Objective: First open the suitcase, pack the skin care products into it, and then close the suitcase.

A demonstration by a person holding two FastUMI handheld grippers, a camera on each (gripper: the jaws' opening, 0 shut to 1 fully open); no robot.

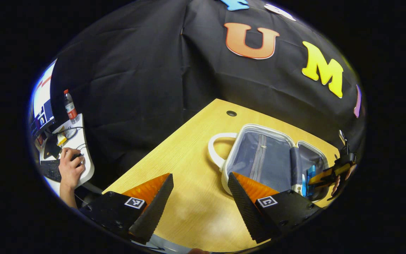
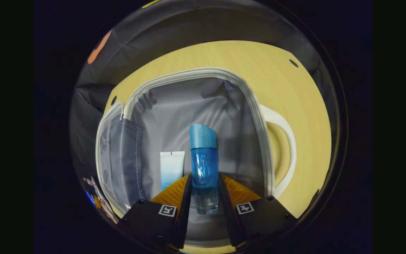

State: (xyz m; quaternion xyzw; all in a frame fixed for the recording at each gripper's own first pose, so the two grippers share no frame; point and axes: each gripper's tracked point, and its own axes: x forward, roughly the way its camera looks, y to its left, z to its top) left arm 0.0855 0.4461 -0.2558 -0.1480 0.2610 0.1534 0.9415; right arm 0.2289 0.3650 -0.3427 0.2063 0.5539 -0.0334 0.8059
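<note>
Right tongs (image 2: 204, 197) grasp the translucent blue bottle with the opaque blue cap (image 2: 204, 165), both fingers pressed on its lower sides. The bottle's long axis runs straight ahead of the tongs, cap forward, base toward the hand. It hangs over the open grey-lined compartment of the white-rimmed suitcase (image 2: 252, 106); whether the base touches the lining, I cannot tell from this angle.

Just left of the held bottle, beside the left finger, a white squeeze tube fading to pale blue (image 2: 171, 167) already lies on the lining, its axis roughly parallel to the bottle's. Free lining sits to the right of the bottle, toward the suitcase's white loop handle (image 2: 284, 141).

Left tongs (image 1: 199, 197) are spread wide and empty, over the bare light-wood worktop (image 1: 189, 148). From them the open suitcase (image 1: 259, 155) lies ahead and right, just past the right finger; the right tongs (image 1: 333, 174) show at its far end.

Judgement: the release belongs to the right hand. Lowering the bottle alongside the tube should suffice. Closing is not yet begun.
</note>
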